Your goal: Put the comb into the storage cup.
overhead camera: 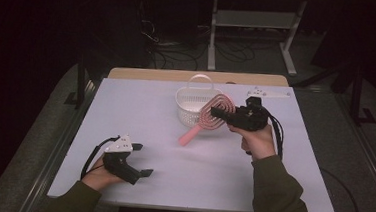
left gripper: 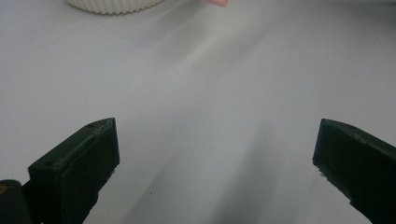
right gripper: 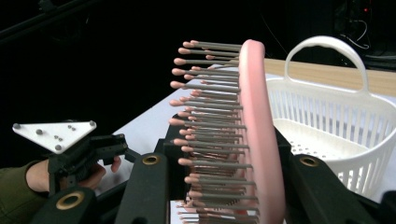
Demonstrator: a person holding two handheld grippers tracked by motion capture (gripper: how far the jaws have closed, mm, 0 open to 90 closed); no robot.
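1. Now my right gripper [overhead camera: 221, 112] has its fingers pinching the pink hairbrush [overhead camera: 209, 118] by its head, lifted beside the white basket [overhead camera: 192, 102].
2. My left gripper [overhead camera: 141, 159] hovers over the table [overhead camera: 196, 172], fingers spread, holding nothing.

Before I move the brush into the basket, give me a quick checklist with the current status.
1. Right tool shut on the pink hairbrush: ok.
2. Brush head between the jaws, handle hanging free toward the table: ok.
3. White basket upright, handle up: ok.
4. Basket interior free of other items: ok.
5. Left tool open, holding nothing, well away from the basket: ok.
6. Brush short enough to fit in the basket: cannot tell.
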